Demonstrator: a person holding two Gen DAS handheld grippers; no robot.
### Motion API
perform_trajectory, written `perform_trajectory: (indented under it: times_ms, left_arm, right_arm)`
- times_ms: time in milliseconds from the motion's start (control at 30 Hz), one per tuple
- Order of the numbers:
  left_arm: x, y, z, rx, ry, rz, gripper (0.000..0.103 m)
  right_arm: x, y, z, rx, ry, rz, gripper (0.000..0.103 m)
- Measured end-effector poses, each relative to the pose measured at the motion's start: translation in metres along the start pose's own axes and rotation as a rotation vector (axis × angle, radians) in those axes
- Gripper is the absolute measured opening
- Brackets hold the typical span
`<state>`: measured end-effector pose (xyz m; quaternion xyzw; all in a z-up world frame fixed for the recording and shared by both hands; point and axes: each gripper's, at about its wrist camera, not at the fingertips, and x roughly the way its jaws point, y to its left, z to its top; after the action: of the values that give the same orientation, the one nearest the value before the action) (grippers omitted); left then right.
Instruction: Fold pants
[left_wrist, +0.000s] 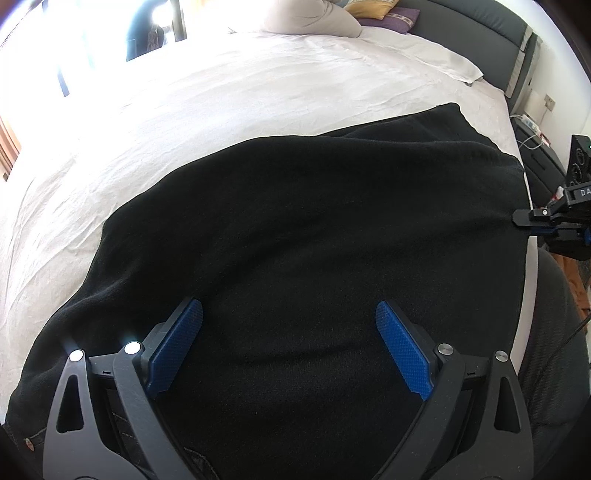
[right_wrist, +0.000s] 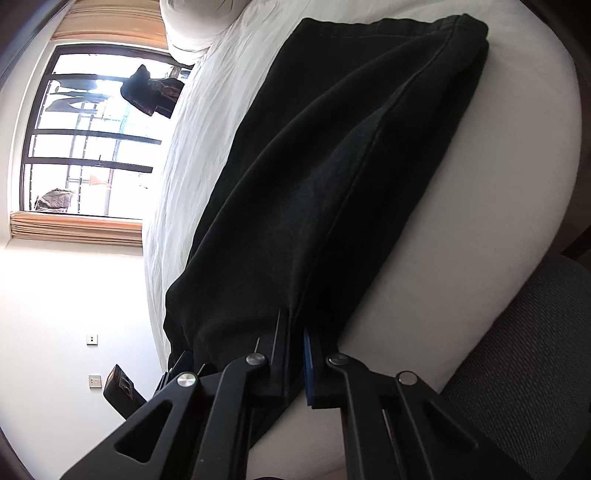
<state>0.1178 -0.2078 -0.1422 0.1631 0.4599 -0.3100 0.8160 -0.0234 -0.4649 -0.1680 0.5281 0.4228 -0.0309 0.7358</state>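
Item: black pants (left_wrist: 295, 221) flat on bed (left_wrist: 184, 110), long axis running away from right hand-held gripper (right_wrist: 295, 354); right clamped on near edge | left hand-held gripper (left_wrist: 288, 347) wide, hovering above cloth, nothing held

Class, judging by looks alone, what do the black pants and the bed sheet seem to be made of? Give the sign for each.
Black pants: probably heavy matte cotton, perhaps denim; it shows raised stitched seams, a rivet by the waist and soft, thick folds. Bed sheet: thin woven fabric, likely cotton, matte white with fine creases.
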Motion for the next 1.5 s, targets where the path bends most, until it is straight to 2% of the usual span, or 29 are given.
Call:
perform_trajectory:
  times_ms: [167,267,333,367,467,500,533,600,700,767,800,833,867,900,933,967,1000,1033,1067,1100,1133,1200,1267,1300,1433,1500]
  left_arm:
    - [0.002,0.000,-0.004,0.001,-0.007,-0.013,0.097]
    - [0.006,0.001,-0.003,-0.004,-0.007,-0.015,0.099]
    - [0.004,0.001,-0.002,-0.003,-0.009,-0.016,0.099]
    - [0.004,0.002,-0.002,-0.005,-0.009,-0.017,0.099]
    - [-0.001,0.003,-0.001,-0.016,-0.011,-0.009,0.099]
    - [-0.003,0.003,-0.001,-0.022,-0.012,-0.008,0.099]
    - [-0.005,0.004,-0.001,-0.027,-0.016,-0.012,0.099]
    - [-0.007,0.005,-0.002,-0.035,-0.015,-0.010,0.099]
    - [-0.006,0.006,-0.005,-0.028,0.003,0.002,0.099]
    - [-0.006,0.006,-0.008,-0.007,0.021,0.010,0.099]
    - [-0.007,0.008,-0.010,-0.004,0.023,0.009,0.099]
    - [-0.008,0.010,-0.013,-0.006,0.029,0.010,0.099]
    - [-0.011,0.012,-0.014,-0.011,0.035,0.016,0.099]
    - [-0.016,0.015,-0.015,-0.023,0.032,0.019,0.099]
    - [-0.022,0.020,-0.016,-0.042,0.017,0.010,0.099]
    - [-0.026,0.024,-0.015,-0.057,0.001,-0.002,0.099]
    - [-0.030,0.028,-0.013,-0.070,-0.013,-0.010,0.099]
    - [-0.031,0.031,-0.011,-0.078,-0.027,-0.011,0.099]
    - [-0.031,0.034,-0.008,-0.084,-0.040,-0.013,0.099]
    - [-0.030,0.037,-0.005,-0.092,-0.054,-0.010,0.099]
    - [-0.028,0.041,-0.003,-0.106,-0.062,-0.012,0.099]
    - [-0.020,0.046,-0.001,-0.127,-0.048,-0.013,0.099]
    - [-0.004,0.049,-0.009,-0.128,0.000,-0.019,0.099]
    - [-0.002,0.046,-0.015,-0.110,-0.013,-0.009,0.099]
    - [-0.007,0.041,-0.023,-0.106,-0.013,0.011,0.099]
    - [-0.007,0.041,-0.026,-0.114,-0.009,0.005,0.099]
  right_arm:
    - [-0.002,-0.011,-0.007,0.021,0.008,-0.016,0.002]
    - [0.012,-0.032,-0.004,0.073,0.031,0.049,0.000]
    - [0.011,-0.036,0.000,0.100,0.049,0.095,0.007]
    - [0.007,-0.034,0.002,0.089,0.053,0.091,0.013]
    - [-0.020,-0.007,0.013,-0.027,-0.004,-0.087,0.040]
    - [-0.030,0.007,0.017,-0.088,-0.035,-0.151,0.040]
    - [-0.036,0.019,0.021,-0.136,-0.063,-0.171,0.040]
    - [-0.038,0.050,0.027,-0.246,-0.092,-0.097,0.040]
    - [-0.003,0.078,0.034,-0.344,-0.035,0.019,0.040]
    - [0.030,0.075,0.042,-0.343,0.026,0.009,0.040]
    - [0.051,0.065,0.050,-0.324,0.057,-0.059,0.027]
    - [0.062,0.055,0.056,-0.304,0.064,-0.088,0.008]
    - [0.063,0.039,0.065,-0.243,0.045,-0.098,0.000]
    - [0.058,0.030,0.072,-0.187,0.034,-0.050,0.000]
    - [0.051,0.028,0.076,-0.177,0.009,-0.071,0.000]
    - [0.041,0.034,0.077,-0.208,-0.025,-0.129,0.000]
    - [0.033,0.047,0.076,-0.268,-0.047,-0.191,0.017]
    - [0.028,0.062,0.073,-0.322,-0.052,-0.184,0.028]
    - [0.028,0.075,0.071,-0.364,-0.039,-0.133,0.044]
    - [0.033,0.097,0.067,-0.426,0.006,-0.046,0.046]
    - [0.041,0.120,0.062,-0.500,0.044,0.000,0.046]
    - [0.065,0.169,0.044,-0.709,0.116,0.024,0.046]
    - [0.096,0.215,0.019,-0.957,0.175,0.010,0.046]
    - [0.113,0.231,0.010,-1.028,0.216,0.004,0.046]
    - [0.171,0.265,-0.015,-1.191,0.329,-0.042,0.046]
    - [0.201,0.266,-0.016,-1.244,0.349,-0.132,0.046]
